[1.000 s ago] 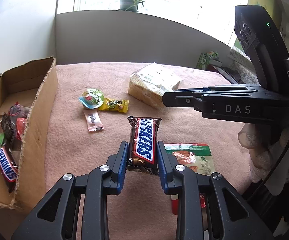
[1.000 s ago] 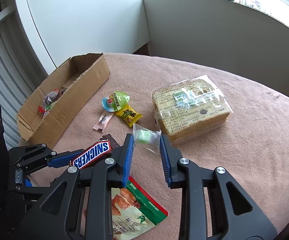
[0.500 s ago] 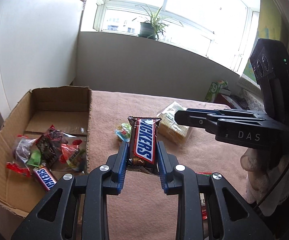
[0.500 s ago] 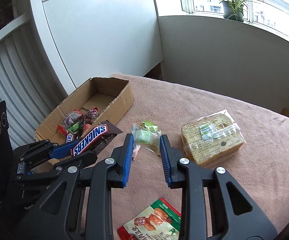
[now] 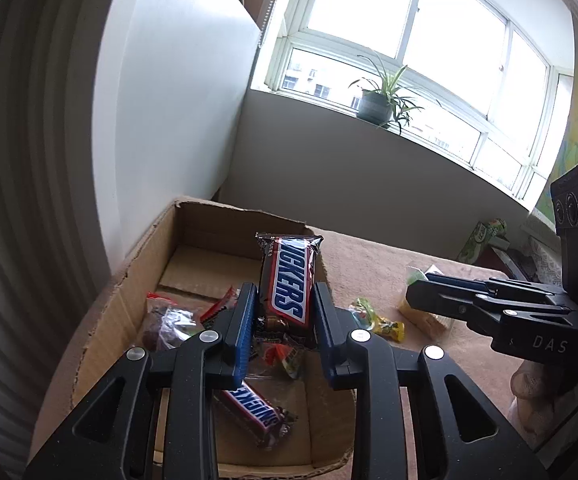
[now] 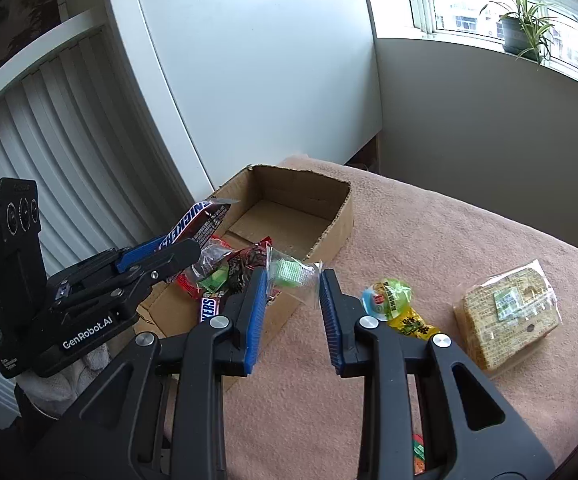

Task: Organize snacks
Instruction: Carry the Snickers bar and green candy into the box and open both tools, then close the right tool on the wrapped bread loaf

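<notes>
My left gripper (image 5: 283,312) is shut on a Snickers bar (image 5: 289,280) and holds it above the open cardboard box (image 5: 209,220). The box holds several wrapped snacks, among them another Snickers bar (image 5: 255,412). My right gripper (image 6: 293,280) is shut on a small clear packet with a green sweet (image 6: 291,274), held above the box's near right wall (image 6: 281,316). In the right wrist view the left gripper (image 6: 177,248) with its bar (image 6: 193,224) hangs over the box's left side.
On the pink cloth (image 6: 449,240) to the right of the box lie a green jelly cup (image 6: 387,298), a yellow packet (image 6: 411,326) and a wrapped cracker block (image 6: 507,316). A white cabinet stands behind the box. A potted plant (image 5: 377,104) stands on the window sill.
Both grippers have swung left and up with their snacks, from over the cloth to over the cardboard box. The loose snacks on the cloth have not moved.
</notes>
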Tool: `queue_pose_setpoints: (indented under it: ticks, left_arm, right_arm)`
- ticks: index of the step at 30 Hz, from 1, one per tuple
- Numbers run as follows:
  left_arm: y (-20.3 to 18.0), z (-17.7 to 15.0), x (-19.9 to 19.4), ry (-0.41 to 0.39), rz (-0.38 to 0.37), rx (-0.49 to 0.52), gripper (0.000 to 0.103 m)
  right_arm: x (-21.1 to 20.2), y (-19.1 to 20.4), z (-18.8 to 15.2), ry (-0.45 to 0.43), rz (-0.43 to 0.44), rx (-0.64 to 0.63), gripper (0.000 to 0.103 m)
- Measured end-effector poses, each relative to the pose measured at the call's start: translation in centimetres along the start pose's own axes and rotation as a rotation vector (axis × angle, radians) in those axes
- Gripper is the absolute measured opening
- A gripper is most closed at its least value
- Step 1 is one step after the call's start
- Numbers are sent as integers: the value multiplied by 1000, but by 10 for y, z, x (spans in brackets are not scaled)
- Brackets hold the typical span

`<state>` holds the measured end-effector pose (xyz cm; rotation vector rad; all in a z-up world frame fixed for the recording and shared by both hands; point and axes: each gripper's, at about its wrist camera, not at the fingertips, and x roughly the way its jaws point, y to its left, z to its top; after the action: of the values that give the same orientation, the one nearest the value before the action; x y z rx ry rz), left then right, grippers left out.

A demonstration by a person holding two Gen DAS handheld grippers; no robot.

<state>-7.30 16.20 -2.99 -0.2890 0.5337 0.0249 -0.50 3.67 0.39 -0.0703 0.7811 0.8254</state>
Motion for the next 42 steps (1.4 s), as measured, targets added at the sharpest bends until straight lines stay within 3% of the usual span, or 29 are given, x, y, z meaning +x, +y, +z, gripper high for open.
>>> queue_pose_setpoints:
  ticks: [13,15,17,21,23,32,38,42]
  left_arm:
    - [35,27,20,24,51,-35,27]
    - [35,28,22,30,56,-39,30]
    - [36,29,22,29,52,-46,36]
    - [37,30,18,20,43,-55,43]
    - [36,30,19,20,43,-52,44]
    - [11,33,25,27,1,-30,44]
    - [-24,34,37,55,-68,-3,44]
    - [-54,35,52,94,-146,-4,53]
  right_arm:
    - [38,33,-10,73,69,-58,30]
    - [40,36,-11,72,69,-70,42]
    - [39,36,-11,56,66,-71,69]
    - [30,28,-12,38,72,-53,72]
    - [25,18,-12,30,67,-28,80]
    - [-6,-37,-20,-12,13,84,80]
    - [-22,-80,-24,-44,-41,170,80]
    - [-33,-109,-28,-68,-90,234,80]
